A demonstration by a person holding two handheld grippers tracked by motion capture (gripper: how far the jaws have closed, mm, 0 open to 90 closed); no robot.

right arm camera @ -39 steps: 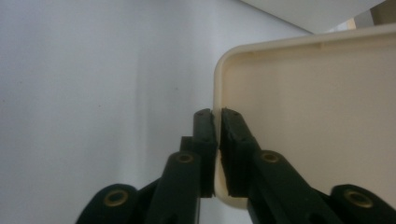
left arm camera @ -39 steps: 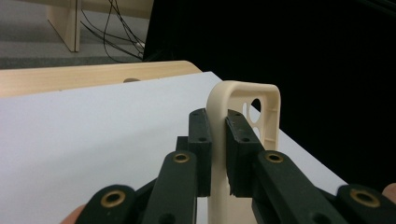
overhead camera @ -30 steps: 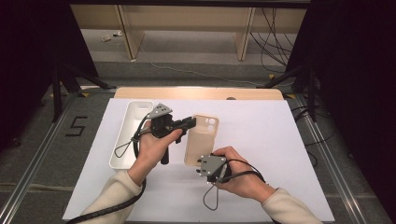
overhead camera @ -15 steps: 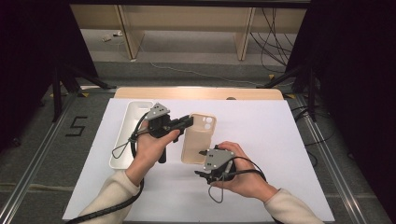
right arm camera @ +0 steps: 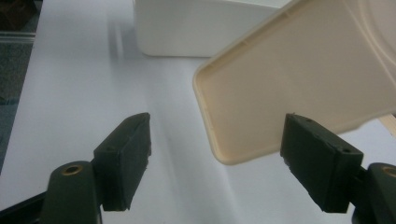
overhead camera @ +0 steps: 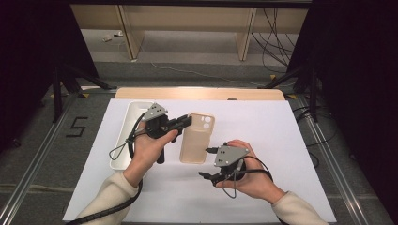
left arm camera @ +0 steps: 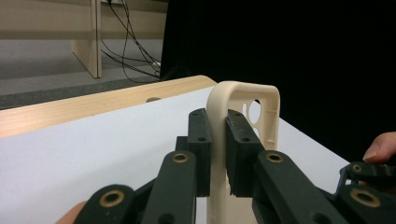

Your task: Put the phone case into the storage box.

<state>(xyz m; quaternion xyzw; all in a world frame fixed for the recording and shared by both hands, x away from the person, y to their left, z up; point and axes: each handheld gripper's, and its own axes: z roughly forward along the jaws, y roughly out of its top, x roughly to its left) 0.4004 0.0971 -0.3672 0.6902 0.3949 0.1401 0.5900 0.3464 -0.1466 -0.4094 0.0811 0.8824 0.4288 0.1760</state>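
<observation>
Since a second ago my right claw [overhead camera: 206,176] has let go of the phone case [overhead camera: 197,140] and drawn back, its jaws having just been opening, now apart and empty, while my left claw [overhead camera: 187,121] stays clamped on the case's side edge above the white-covered table [overhead camera: 281,154]; next, I judge, comes setting it in the white tray [overhead camera: 126,136].

My table [overhead camera: 199,93] has a light wooden top, nearly all covered by a white sheet [overhead camera: 281,140] lying flat on it. A white oblong tray [overhead camera: 129,122] sits on the sheet's left half. Just to the tray's right, a beige phone case [overhead camera: 196,140] meets the sheet.
</observation>
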